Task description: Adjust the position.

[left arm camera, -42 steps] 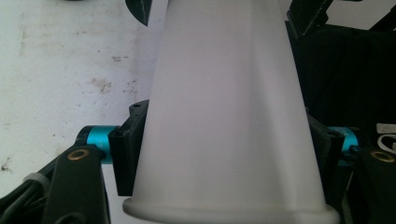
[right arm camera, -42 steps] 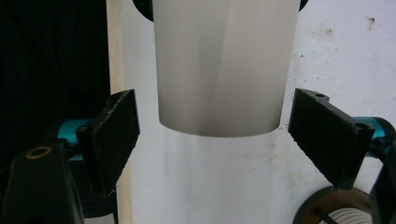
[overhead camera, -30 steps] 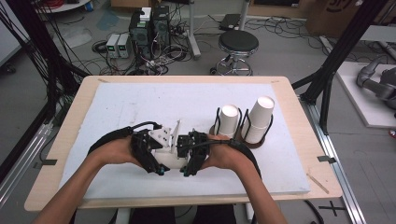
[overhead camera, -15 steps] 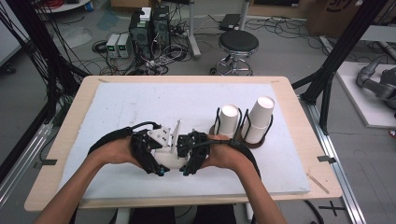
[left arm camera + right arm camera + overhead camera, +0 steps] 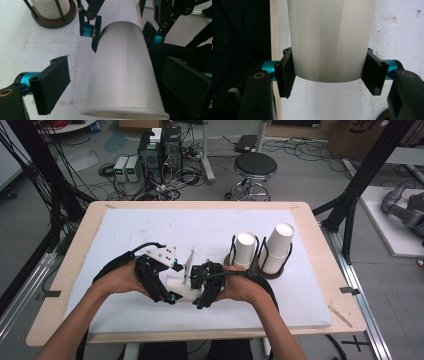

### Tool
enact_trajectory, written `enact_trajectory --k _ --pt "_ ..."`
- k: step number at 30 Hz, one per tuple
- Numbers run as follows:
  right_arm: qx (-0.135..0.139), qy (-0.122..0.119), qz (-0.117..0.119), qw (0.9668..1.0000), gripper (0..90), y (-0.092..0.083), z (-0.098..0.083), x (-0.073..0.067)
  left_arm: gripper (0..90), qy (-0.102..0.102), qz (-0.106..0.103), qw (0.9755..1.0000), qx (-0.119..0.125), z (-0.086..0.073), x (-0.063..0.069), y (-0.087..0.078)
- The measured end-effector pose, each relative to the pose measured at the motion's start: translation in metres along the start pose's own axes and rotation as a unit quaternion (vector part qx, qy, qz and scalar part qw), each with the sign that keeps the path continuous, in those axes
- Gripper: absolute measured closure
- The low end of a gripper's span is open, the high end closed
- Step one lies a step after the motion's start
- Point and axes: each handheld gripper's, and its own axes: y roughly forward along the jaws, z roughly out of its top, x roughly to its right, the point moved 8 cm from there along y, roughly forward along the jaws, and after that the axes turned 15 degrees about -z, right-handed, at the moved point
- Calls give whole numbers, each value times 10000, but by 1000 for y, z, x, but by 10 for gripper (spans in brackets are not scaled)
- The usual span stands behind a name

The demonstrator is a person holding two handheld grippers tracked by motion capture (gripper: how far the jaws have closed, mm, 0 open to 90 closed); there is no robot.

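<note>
right gripper [image 5: 329,72] clamping cup [image 5: 329,37], left gripper [image 5: 125,82] just opened (cup between)

Count: one loose cup [image 5: 181,287]; two cup stacks [image 5: 245,250] [image 5: 277,247] in two racks [image 5: 260,256]; two hand-held grippers [image 5: 170,292] [image 5: 200,295]; one desk [image 5: 75,245]; one stool [image 5: 255,167].

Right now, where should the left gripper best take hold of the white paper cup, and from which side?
Grip the white paper cup on its wide part near the rolled rim, coming from the rim end. It lies level and the right gripper already clamps the narrow base. The left gripper has just opened and straddles the wall without touching.
</note>
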Motion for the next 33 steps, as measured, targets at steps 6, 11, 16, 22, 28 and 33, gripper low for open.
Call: enact_trajectory --k 6,11,16,22,28,33 --pt "43 -10 80 10000 366 1 -1 -3 77 99 100 9996 235 5 0 -4" --pt "84 62 -2 9999 366 0 -4 -3 86 131 165 9993 320 7 -1 -6" --pt "207 156 14 9997 366 -1 -8 -3 87 115 73 9964 837 14 0 -9" --pt "341 280 19 9990 366 -3 -15 -3 80 128 33 9904 1373 11 -1 -19" --pt "592 384 -14 9975 366 -5 -19 -2 80 182 76 9819 1885 8 0 -28" --pt "723 477 -65 9962 366 -5 -23 -3 80 281 42 9755 2181 3 4 -29"
